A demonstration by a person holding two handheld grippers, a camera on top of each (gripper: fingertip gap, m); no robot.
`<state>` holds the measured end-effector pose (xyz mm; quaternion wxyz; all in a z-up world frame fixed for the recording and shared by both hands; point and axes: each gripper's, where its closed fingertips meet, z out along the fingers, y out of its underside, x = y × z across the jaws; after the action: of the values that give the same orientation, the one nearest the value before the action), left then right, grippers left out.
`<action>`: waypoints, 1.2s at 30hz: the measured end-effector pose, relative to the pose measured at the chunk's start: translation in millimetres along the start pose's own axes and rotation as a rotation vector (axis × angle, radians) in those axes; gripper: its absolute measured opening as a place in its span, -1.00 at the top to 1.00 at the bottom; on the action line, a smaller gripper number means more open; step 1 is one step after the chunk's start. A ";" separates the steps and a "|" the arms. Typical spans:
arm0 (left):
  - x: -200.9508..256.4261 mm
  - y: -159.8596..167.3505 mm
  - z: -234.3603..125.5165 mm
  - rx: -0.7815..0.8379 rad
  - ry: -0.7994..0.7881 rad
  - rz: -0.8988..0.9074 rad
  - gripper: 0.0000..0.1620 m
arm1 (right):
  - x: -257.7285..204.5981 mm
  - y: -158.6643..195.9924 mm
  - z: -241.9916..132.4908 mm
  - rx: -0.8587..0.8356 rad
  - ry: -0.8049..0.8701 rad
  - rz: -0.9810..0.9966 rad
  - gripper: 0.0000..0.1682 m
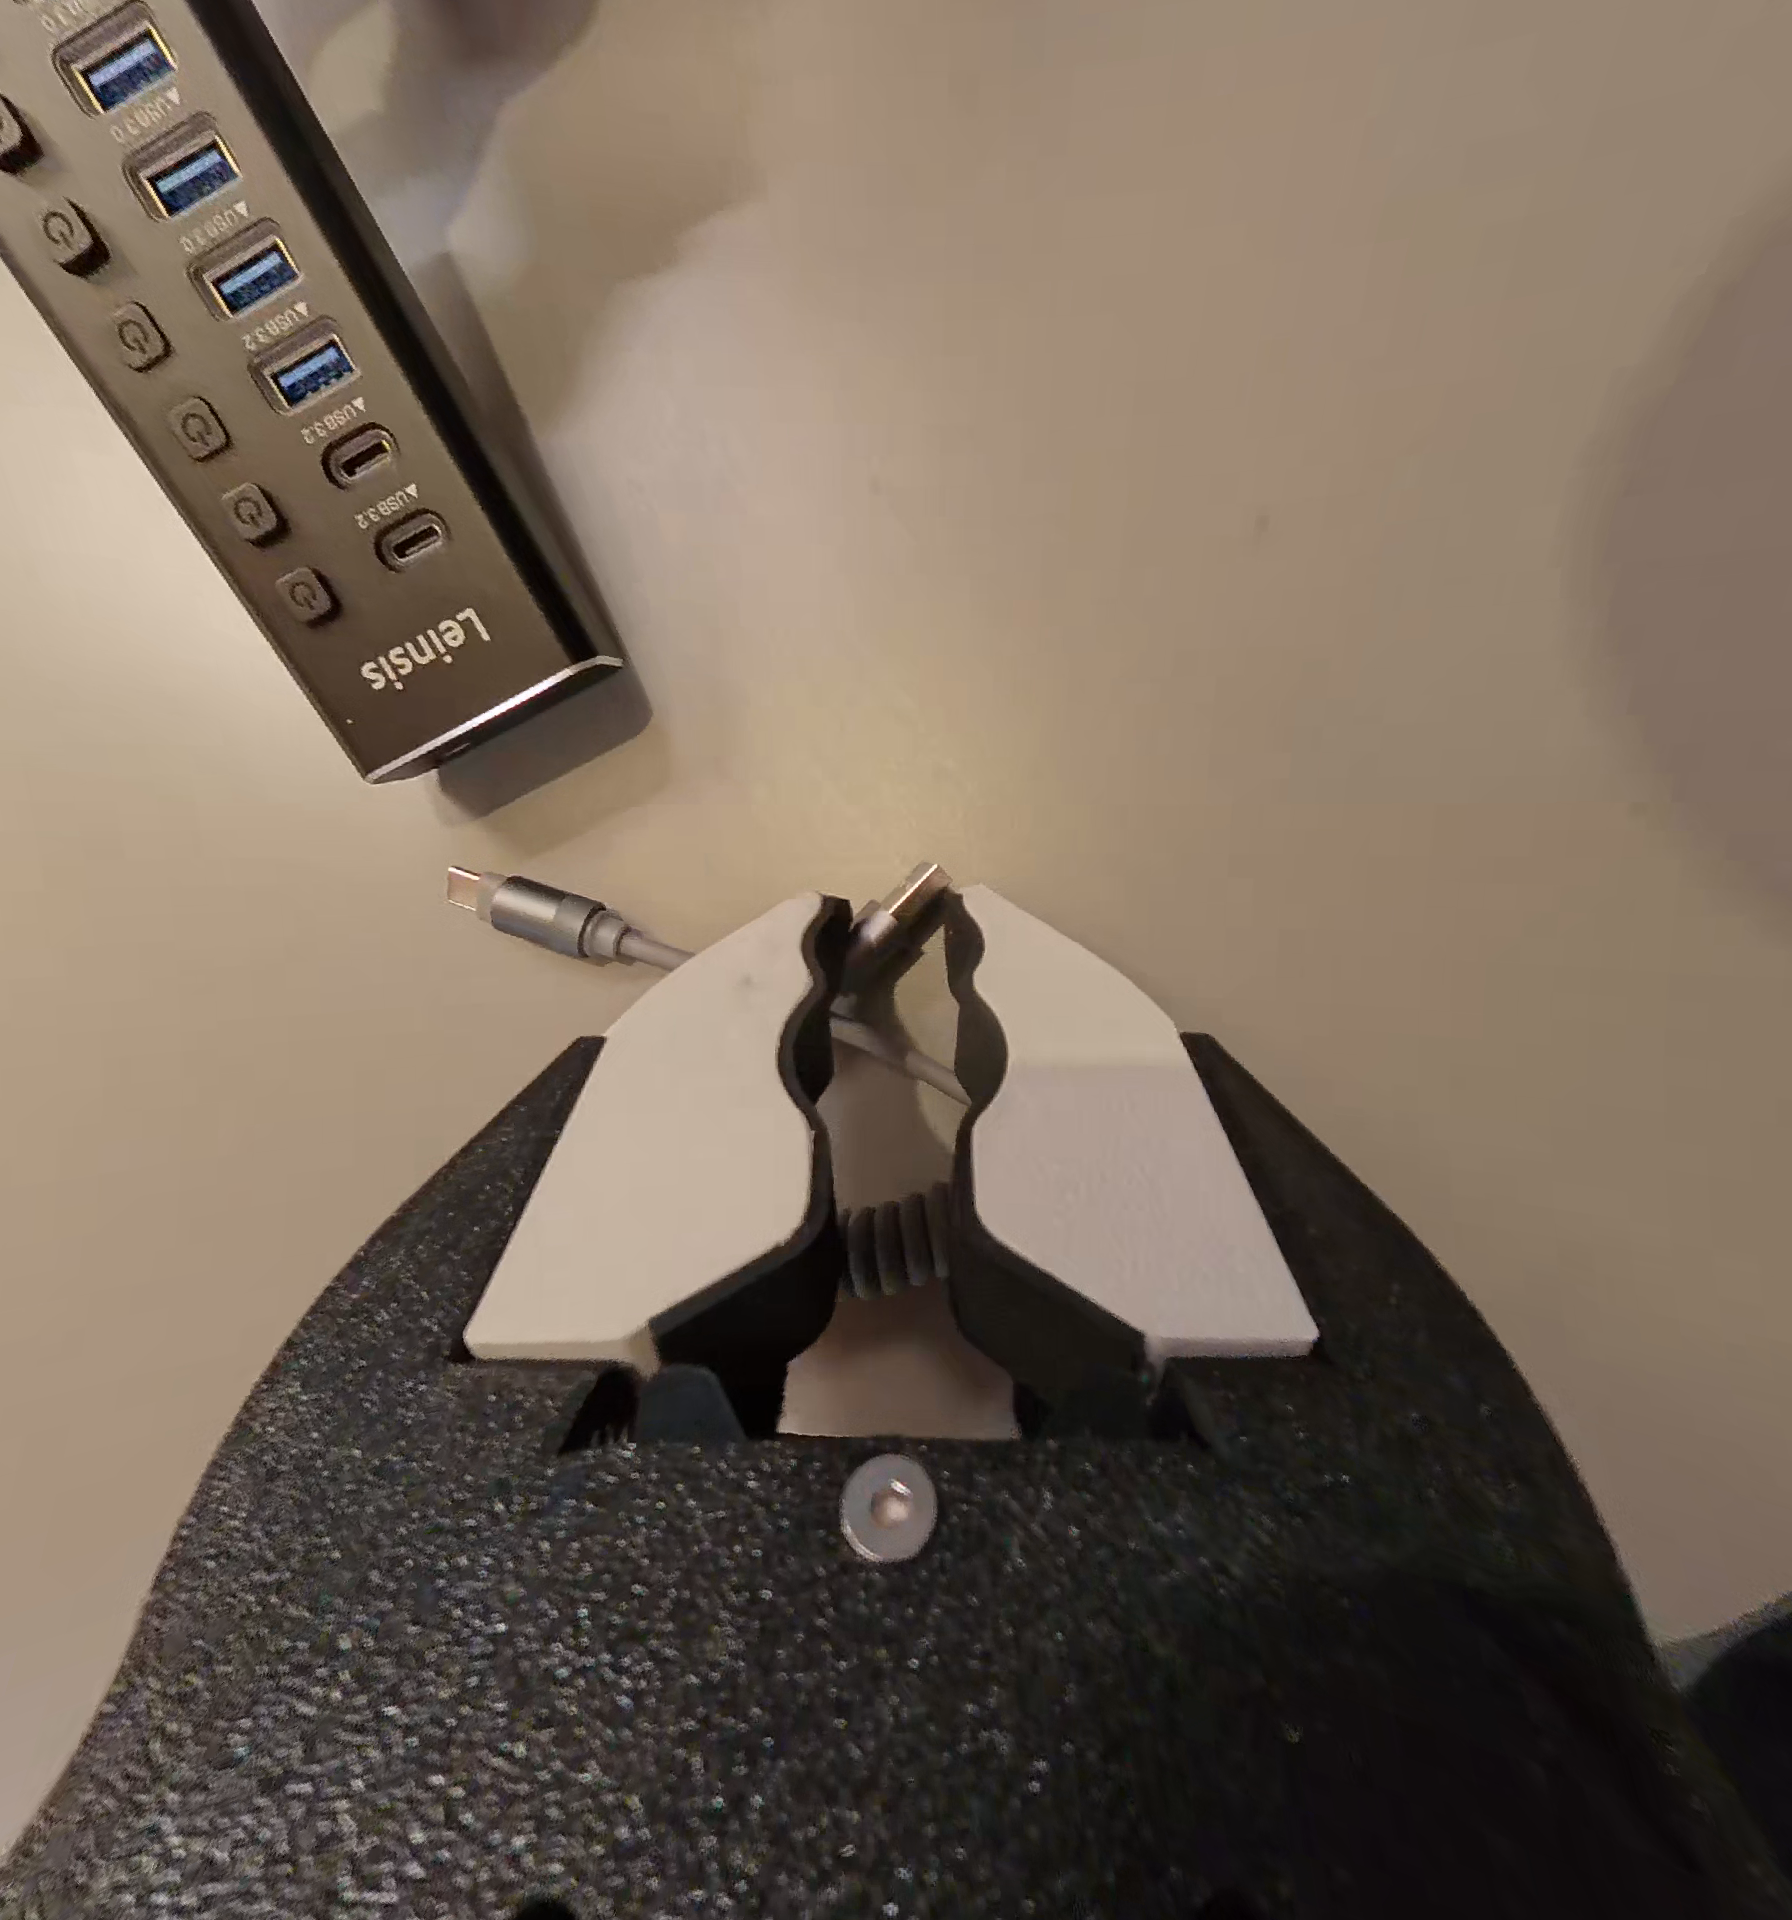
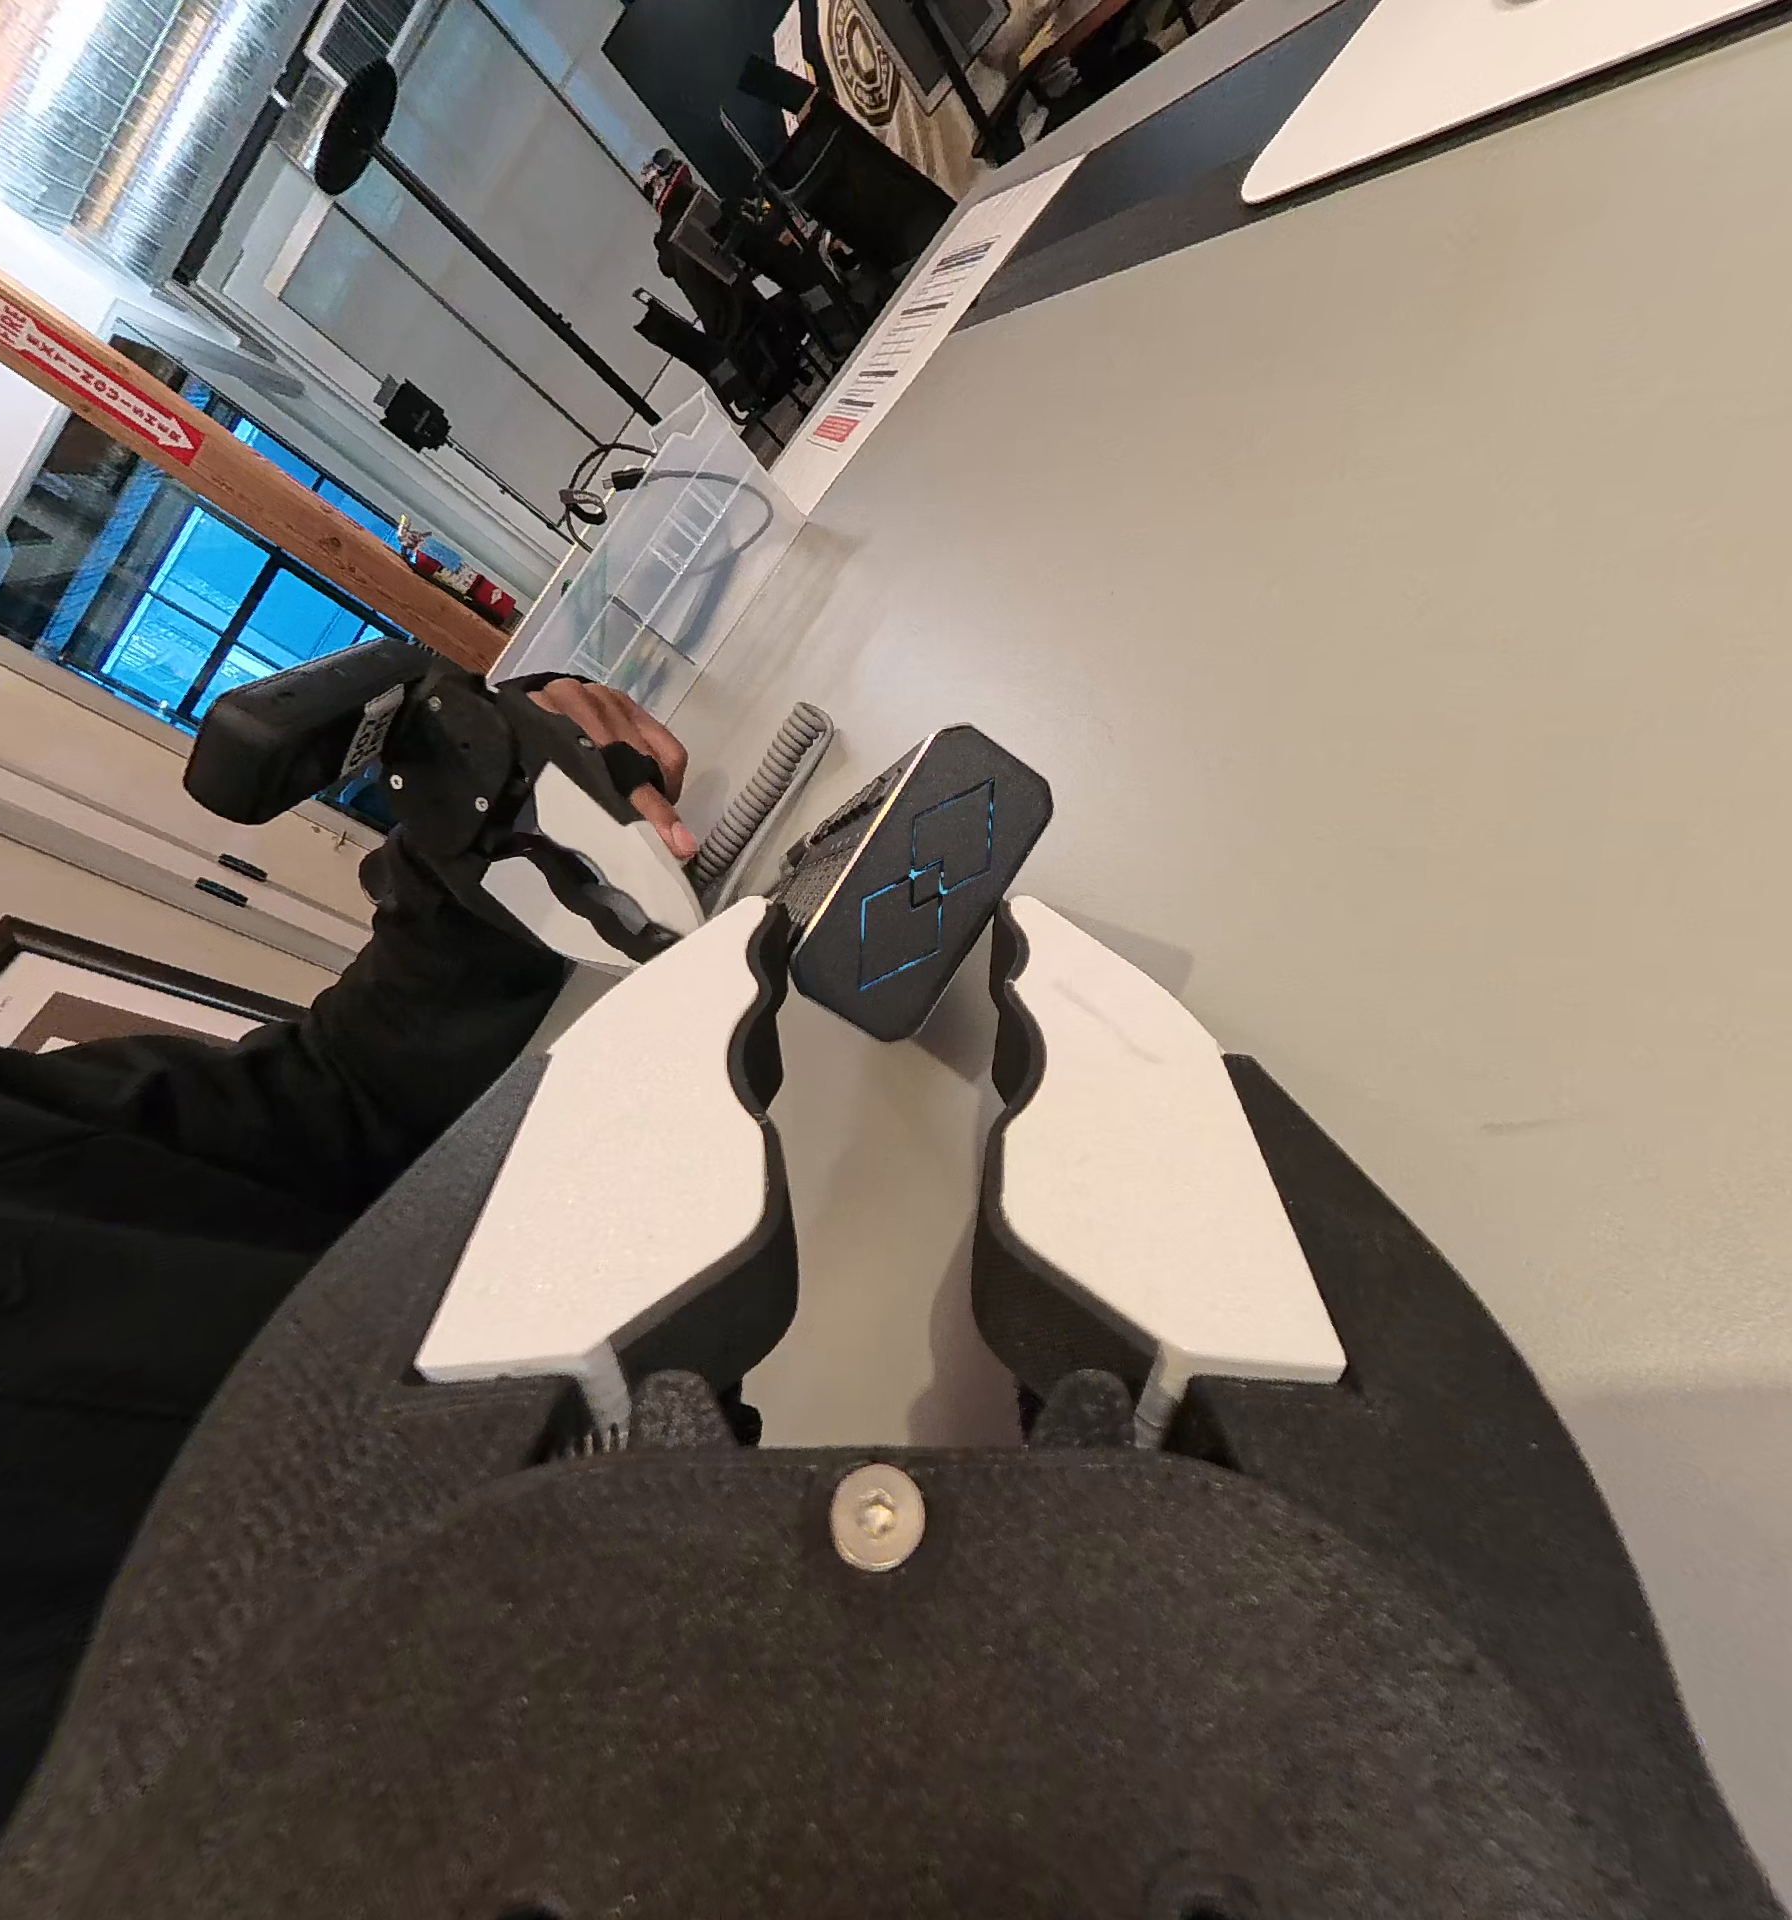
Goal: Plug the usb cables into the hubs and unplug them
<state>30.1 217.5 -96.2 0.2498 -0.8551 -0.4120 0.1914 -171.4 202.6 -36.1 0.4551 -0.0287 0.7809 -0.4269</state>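
Note:
My left gripper (image 1: 897, 906) is shut on the USB-A plug (image 1: 921, 888) of a grey cable (image 1: 907, 1070) and holds it just above the table. The cable's other plug (image 1: 523, 912) lies on the table to the left. A long black hub (image 1: 279, 416) with several ports and buttons lies at the upper left, apart from the plug. My right gripper (image 2: 887, 920) has one finger on each side of a small black hub (image 2: 939, 862) with blue diamond lights and appears to clamp its near end. The left gripper (image 2: 663, 925) shows farther left in that view.
A coiled grey cable (image 2: 767, 779) lies beside the small hub. A clear plastic bin (image 2: 663, 551) holding cables stands behind it. A printed paper sheet (image 2: 923, 301) and a white board (image 2: 1494, 94) lie farther off. A person's hand (image 2: 632, 738) and dark sleeve are at left. Spacing between my two grippers at the tips: around 20 centimeters.

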 end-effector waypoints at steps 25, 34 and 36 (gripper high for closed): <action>-62.1 -57.8 -27.6 0.381 -0.205 -0.348 0.89 | -9.3 10.1 9.4 -0.048 -0.007 -0.050 0.57; -67.4 -56.8 2.3 0.372 -0.134 -0.586 0.90 | -9.7 36.8 21.5 -0.198 0.045 -0.096 0.59; -71.4 -53.6 2.1 0.377 -0.143 -0.634 0.90 | -8.6 40.4 22.5 -0.223 0.070 -0.122 0.59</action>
<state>-45.6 189.6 -57.8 0.4204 -0.6086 -0.6302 0.2362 -135.9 217.5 -63.1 0.3947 -0.1117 0.8357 -0.3652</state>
